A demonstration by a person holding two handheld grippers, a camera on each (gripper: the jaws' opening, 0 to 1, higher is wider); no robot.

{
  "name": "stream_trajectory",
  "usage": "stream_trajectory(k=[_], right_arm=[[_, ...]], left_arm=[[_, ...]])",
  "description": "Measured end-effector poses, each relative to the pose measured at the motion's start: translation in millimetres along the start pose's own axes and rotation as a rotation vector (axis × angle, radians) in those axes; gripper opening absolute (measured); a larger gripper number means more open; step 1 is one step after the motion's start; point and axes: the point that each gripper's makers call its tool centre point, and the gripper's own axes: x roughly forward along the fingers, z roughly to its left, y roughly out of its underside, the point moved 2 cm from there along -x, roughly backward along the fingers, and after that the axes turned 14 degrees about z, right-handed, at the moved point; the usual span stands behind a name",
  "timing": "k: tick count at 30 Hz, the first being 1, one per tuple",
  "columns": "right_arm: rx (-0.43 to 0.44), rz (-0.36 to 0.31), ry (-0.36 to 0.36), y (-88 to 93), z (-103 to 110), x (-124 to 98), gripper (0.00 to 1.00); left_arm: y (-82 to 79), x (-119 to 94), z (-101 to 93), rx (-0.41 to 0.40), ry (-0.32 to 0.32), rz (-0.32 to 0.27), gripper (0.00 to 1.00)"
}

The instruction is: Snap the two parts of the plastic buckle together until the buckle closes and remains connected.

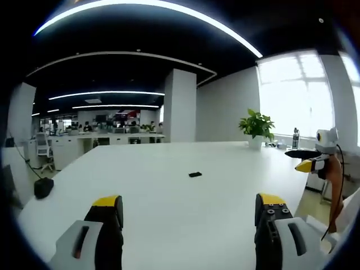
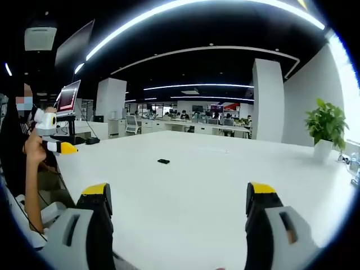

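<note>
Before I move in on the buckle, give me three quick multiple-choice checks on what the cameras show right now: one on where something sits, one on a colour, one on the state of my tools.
1. Where is the small black object?
A. On the white table, out ahead of both tools
B. Between the left tool's jaws
C. Beside the potted plant's pot

2. What colour are the tool jaw tips?
A. Red
B. Yellow
C. Blue

3. How do the left tool and right tool stand?
A. Both shut on the object
B. One open, one shut
C. Both open, holding nothing

Answers:
1. A, it lies alone on the bare tabletop, apart from the potted plant, in both views.
2. B, yellow caps top each dark jaw.
3. C, each view shows its jaws spread wide with only table between them.
</note>
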Motion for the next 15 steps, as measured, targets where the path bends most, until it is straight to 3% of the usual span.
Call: stream_trajectory(k=[15], right_arm=[[-0.012, 0.005, 0.026, 4.3, -1.8, -9.3, 1.00]], left_arm=[[8.0, 4.1, -3.9, -0.012, 0.002, 0.016, 0.99]])
